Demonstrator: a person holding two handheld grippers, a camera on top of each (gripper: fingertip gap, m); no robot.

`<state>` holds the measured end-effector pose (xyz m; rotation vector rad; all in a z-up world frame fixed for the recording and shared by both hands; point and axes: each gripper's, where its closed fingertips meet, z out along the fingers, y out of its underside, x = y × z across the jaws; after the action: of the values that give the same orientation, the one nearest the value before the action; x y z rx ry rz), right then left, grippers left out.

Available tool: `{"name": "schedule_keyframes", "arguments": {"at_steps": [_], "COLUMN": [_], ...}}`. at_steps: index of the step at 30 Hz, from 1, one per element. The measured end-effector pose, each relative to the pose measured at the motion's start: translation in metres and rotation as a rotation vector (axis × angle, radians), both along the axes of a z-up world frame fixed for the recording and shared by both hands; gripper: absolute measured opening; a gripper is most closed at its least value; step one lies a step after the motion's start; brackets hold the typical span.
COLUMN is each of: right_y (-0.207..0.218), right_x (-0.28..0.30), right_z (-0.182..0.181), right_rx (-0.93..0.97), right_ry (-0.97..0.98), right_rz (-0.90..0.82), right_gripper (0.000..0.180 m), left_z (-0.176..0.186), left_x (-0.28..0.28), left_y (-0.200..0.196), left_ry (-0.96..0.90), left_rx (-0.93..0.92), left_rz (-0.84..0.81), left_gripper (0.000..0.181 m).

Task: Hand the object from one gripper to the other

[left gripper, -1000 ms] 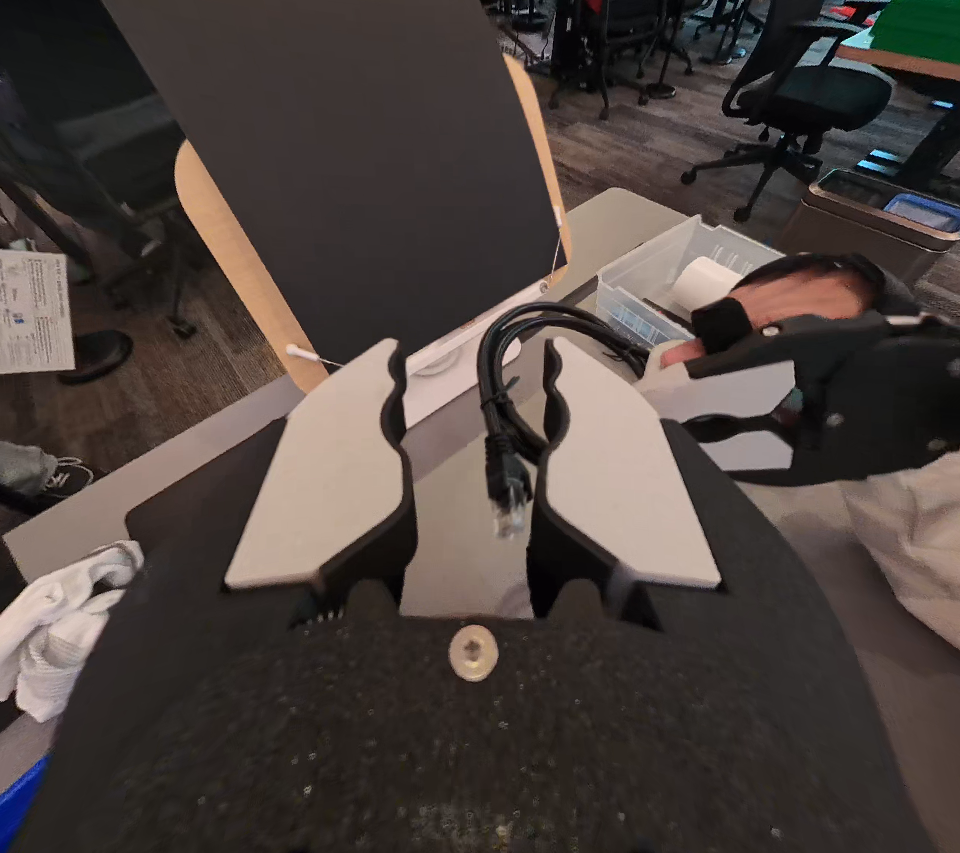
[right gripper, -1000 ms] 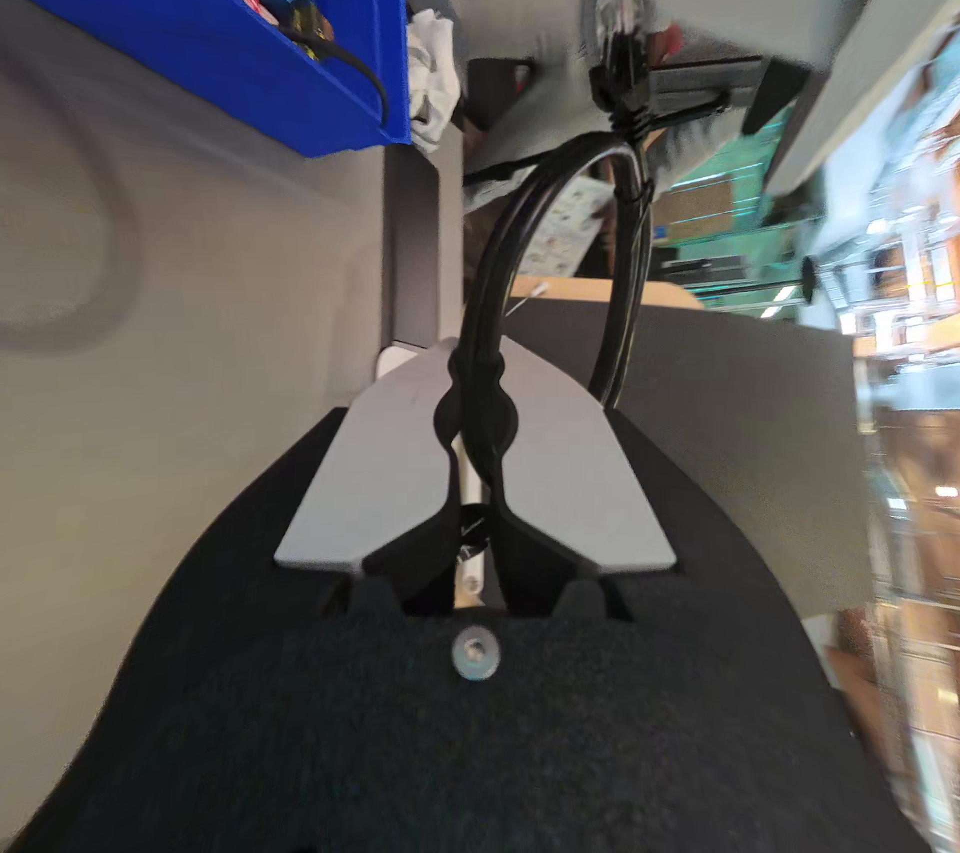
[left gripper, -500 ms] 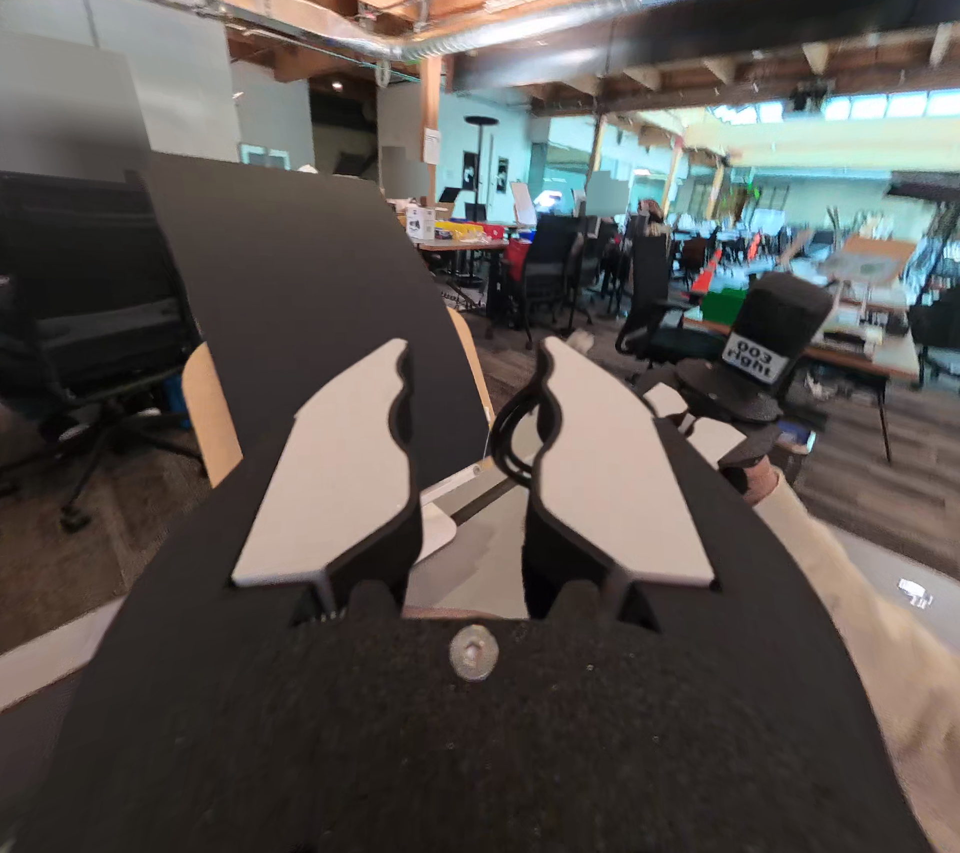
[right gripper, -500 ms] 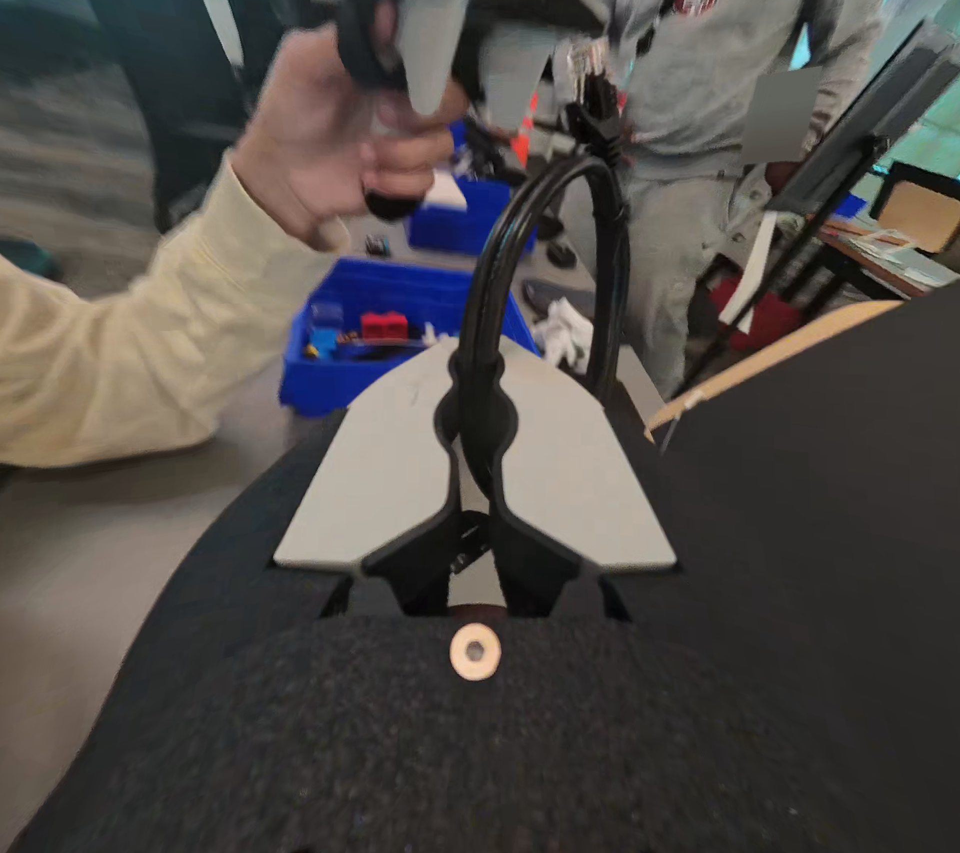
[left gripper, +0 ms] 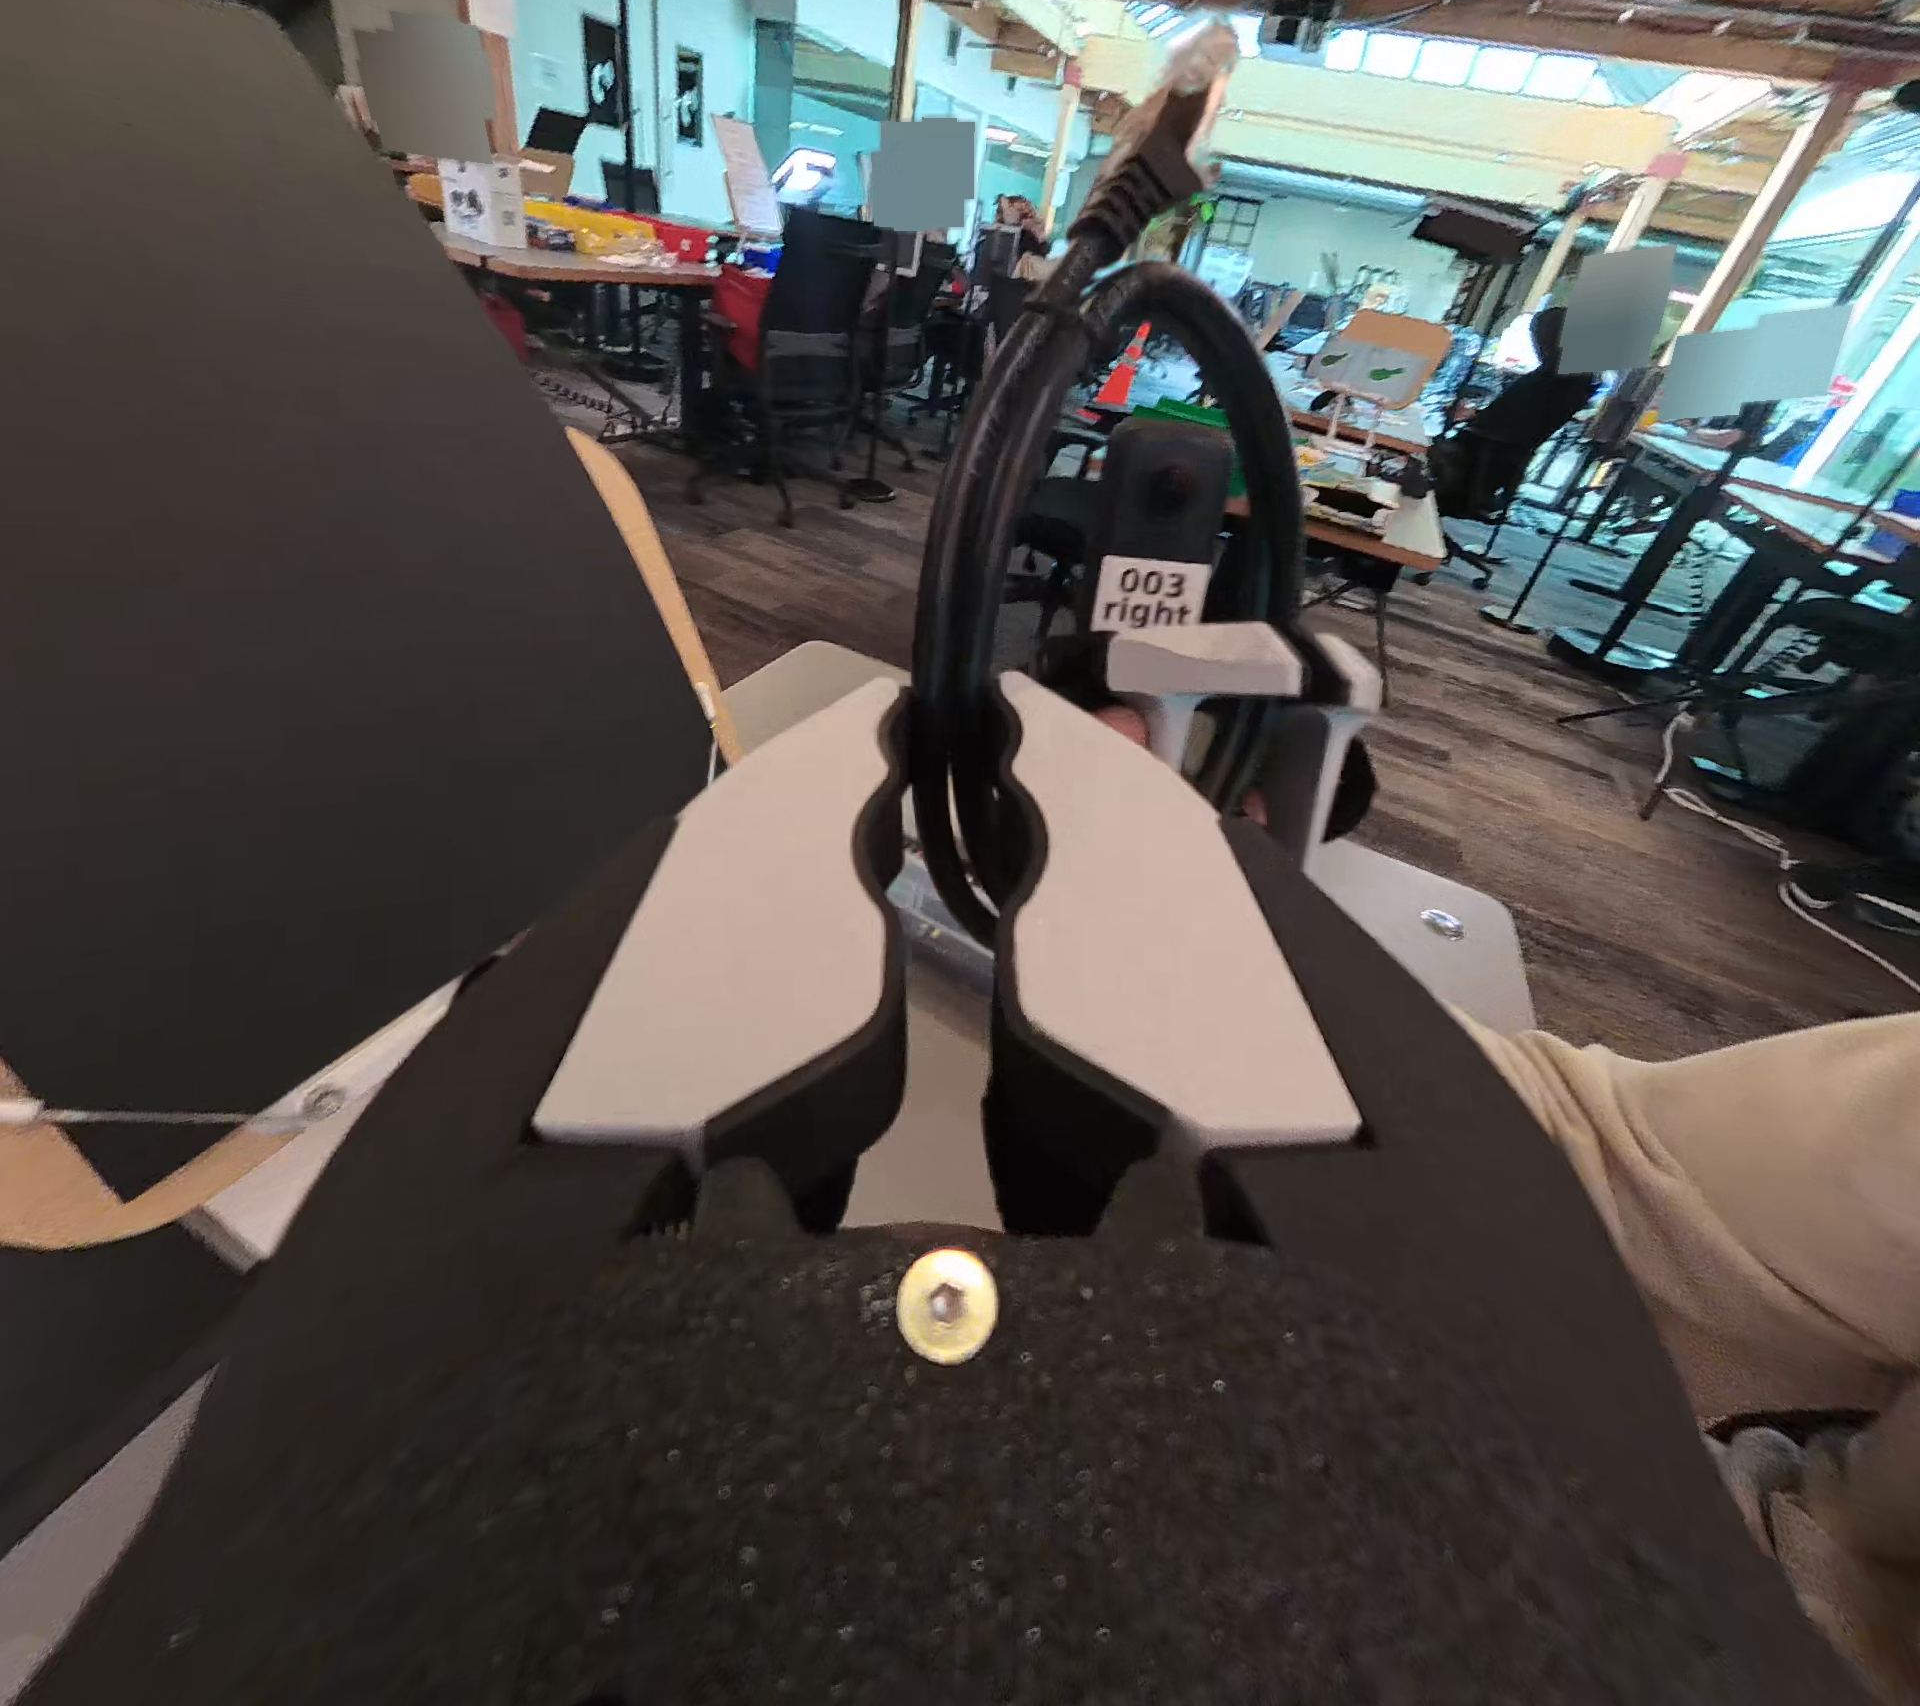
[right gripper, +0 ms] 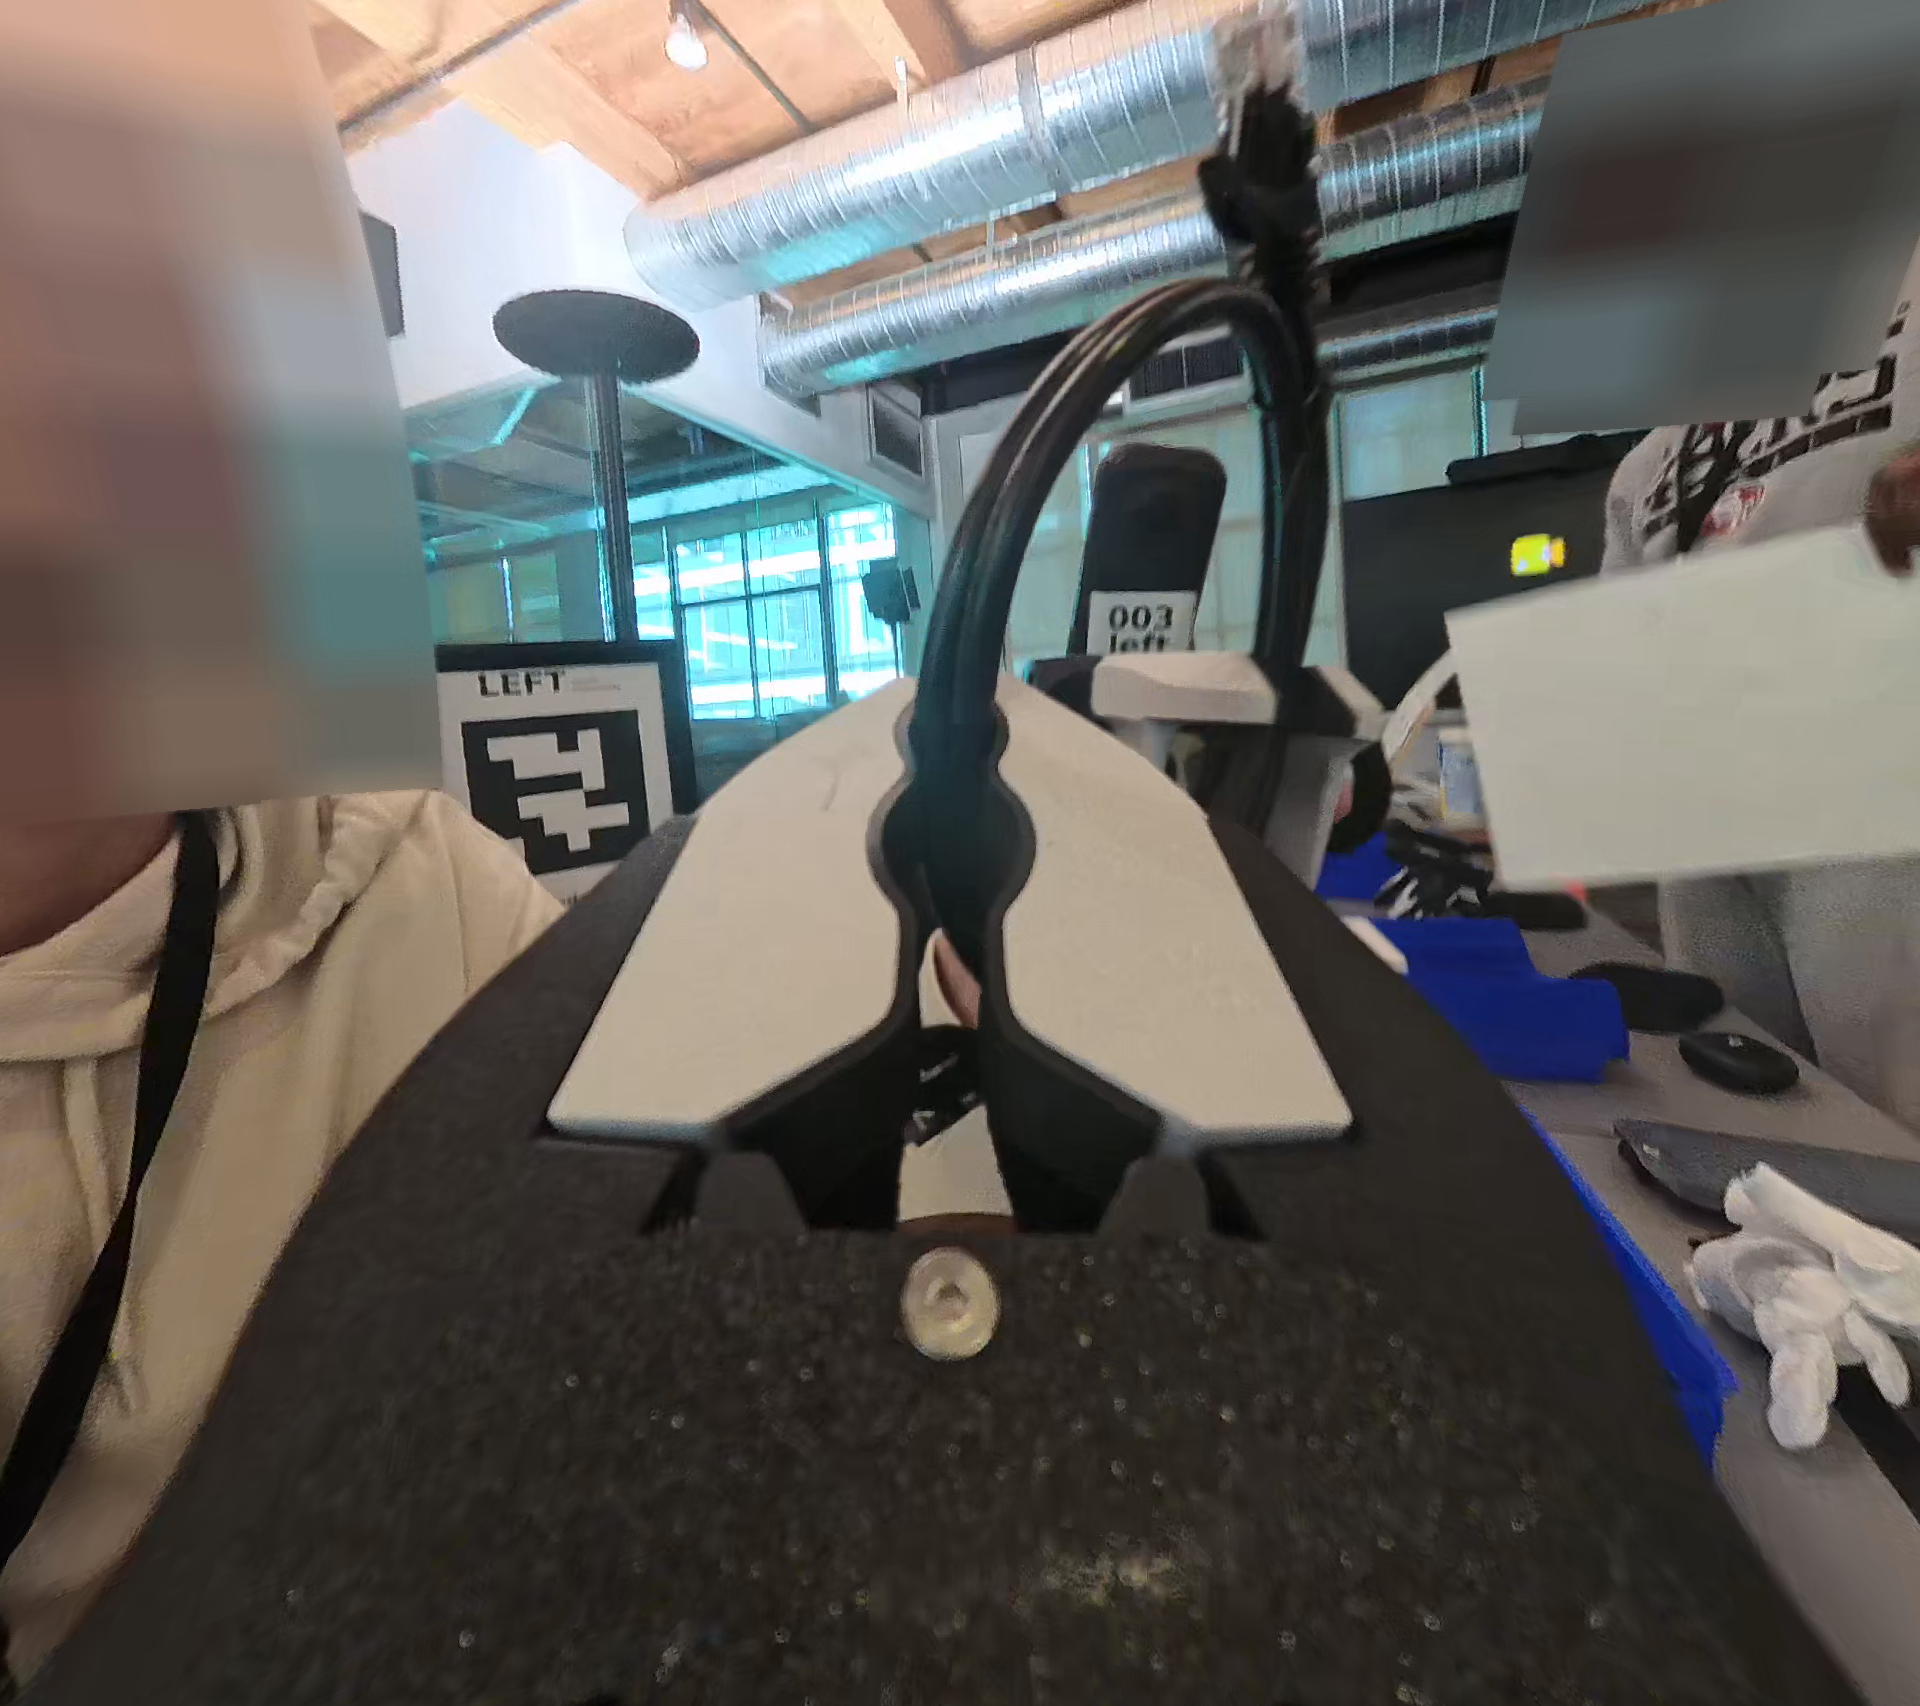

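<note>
A coiled black network cable [left gripper: 966, 461] stands as an upright loop between the two grippers, its clear plug [left gripper: 1184, 67] pointing up. My left gripper [left gripper: 951, 700] is shut on the loop's near strand. My right gripper [left gripper: 1226, 669] faces it just beyond and grips the other strand. In the right wrist view, my right gripper [right gripper: 956, 700] is shut on the cable [right gripper: 997, 472], with the plug [right gripper: 1257, 56] at the top. The left gripper [right gripper: 1236, 700] shows right behind it, holding the far strand.
A large black board [left gripper: 312, 513] stands close on the left, over the grey table [left gripper: 1455, 939]. The right wrist view shows a blue bin [right gripper: 1507, 1002], a white glove [right gripper: 1818, 1293], a person in a cream hoodie [right gripper: 312, 981] and a white panel [right gripper: 1683, 721].
My left gripper was open beside the cable and has now closed on it. Both grippers have tilted up from the table, so the loop stands upright with the plug on top.
</note>
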<state>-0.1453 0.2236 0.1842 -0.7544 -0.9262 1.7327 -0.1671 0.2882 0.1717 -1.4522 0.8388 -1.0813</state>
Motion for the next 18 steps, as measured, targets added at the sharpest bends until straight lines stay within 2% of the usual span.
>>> {"name": "schedule_keyframes", "arguments": {"at_steps": [3,4,6,9,14,16,18], "right_y": [0.008,0.013,0.026,0.054,0.094,0.105,0.106], "right_x": [-0.008,-0.010,-0.012,-0.005,0.037,0.051,0.046], "right_z": [-0.010,-0.013,-0.018,-0.030,-0.053,-0.053,-0.056], "right_rx": [-0.009,-0.004,0.008,0.054,0.218,0.292,0.396], "right_ry": [-0.097,-0.133,-0.213,-0.390,-0.717,-0.794,-0.842], "right_rz": [-0.061,-0.117,-0.252,-0.556,-1.134,-1.328,-1.392], "right_gripper": [0.007,0.012,0.033,0.052,0.051,0.049,0.060], "left_z": [-0.004,-0.003,-0.005,-0.012,-0.039,-0.055,-0.071], "left_x": [-0.007,-0.010,-0.019,-0.034,-0.076,-0.078,-0.068], "left_y": [0.007,0.009,0.017,0.032,0.064,0.066,0.061], "left_ry": [0.041,0.051,0.092,0.199,0.527,0.627,0.696], "left_rx": [0.009,0.024,0.051,0.099,0.140,0.110,0.081], "left_rz": [0.053,0.077,0.165,0.321,0.667,0.661,0.583], "left_gripper": [0.011,0.011,0.011,0.011,0.011,0.011,0.011]}}
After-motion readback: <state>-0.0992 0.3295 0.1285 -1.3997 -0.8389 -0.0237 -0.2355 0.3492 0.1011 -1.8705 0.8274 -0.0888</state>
